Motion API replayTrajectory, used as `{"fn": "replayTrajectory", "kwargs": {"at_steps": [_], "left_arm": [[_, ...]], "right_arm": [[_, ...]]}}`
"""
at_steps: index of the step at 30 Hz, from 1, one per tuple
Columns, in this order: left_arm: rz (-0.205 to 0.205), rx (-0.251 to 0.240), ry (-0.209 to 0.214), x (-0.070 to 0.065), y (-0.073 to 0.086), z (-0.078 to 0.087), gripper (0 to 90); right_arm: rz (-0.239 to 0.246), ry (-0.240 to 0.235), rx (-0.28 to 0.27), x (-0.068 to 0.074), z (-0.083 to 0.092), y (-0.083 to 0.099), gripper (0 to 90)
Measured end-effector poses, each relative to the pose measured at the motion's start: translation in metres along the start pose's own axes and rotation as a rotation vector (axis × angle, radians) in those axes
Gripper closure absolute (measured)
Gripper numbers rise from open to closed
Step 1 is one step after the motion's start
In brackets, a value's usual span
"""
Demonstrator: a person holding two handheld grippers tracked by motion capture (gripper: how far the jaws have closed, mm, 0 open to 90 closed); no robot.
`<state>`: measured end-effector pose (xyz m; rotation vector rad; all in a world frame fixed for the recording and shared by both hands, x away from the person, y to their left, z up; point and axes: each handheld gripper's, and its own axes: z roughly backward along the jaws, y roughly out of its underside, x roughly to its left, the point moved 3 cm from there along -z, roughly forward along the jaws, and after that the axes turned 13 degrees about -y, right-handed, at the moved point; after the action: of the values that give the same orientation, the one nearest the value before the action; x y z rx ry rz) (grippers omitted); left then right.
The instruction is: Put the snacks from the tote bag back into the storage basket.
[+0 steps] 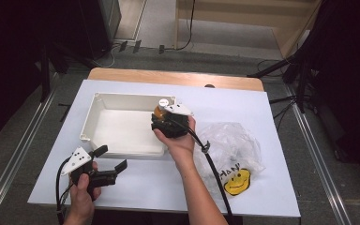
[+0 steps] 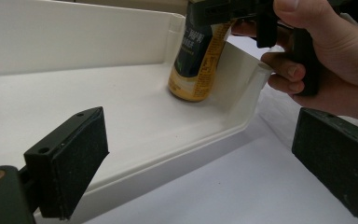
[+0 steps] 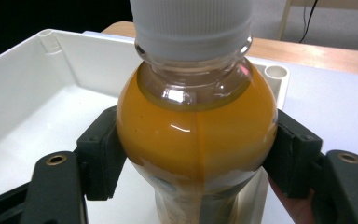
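A: Right gripper [image 3: 196, 154]?
B: Clamped on a bottle [image 3: 196, 140] of orange drink, both pads against its shoulder. Bottle stands upright in the white tray [image 1: 112, 129], at the tray's 3 o'clock wall.
A: Left gripper [image 1: 110, 157]?
B: Jaws wide apart, holding nothing, at the tray's 7 o'clock.
A: Beyond?
B: Plastic bag [image 1: 232, 150], 3 o'clock.

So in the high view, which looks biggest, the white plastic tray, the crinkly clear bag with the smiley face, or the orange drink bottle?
Largest to smallest:
1. White plastic tray
2. Crinkly clear plastic bag with the yellow smiley face
3. Orange drink bottle, mostly hidden under the right gripper gripping it
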<state>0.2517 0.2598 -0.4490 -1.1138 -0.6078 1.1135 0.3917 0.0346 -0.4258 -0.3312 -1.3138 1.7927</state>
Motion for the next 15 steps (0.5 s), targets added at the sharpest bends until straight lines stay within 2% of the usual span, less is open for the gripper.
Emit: {"fn": "replayTrajectory", "kwargs": {"at_steps": [3,7,9,15], "left_arm": [[0.000,0.002,0.000,0.000,0.000,0.000,3.7],[0.002,0.002,0.001,0.000,0.000,0.000,3.7],[0.002,0.002,0.001,0.000,0.000,0.000,3.7],[0.006,0.002,0.002,-0.001,0.000,-0.001,3.7]], "right_arm": [[-0.022,-0.006,0.021,-0.002,0.000,0.001,30.3],[-0.008,-0.016,0.019,0.001,0.001,0.001,29.3],[-0.009,-0.038,-0.005,0.003,0.004,-0.003,29.6],[-0.034,-0.059,-0.066,0.003,0.017,-0.014,27.6]]}}
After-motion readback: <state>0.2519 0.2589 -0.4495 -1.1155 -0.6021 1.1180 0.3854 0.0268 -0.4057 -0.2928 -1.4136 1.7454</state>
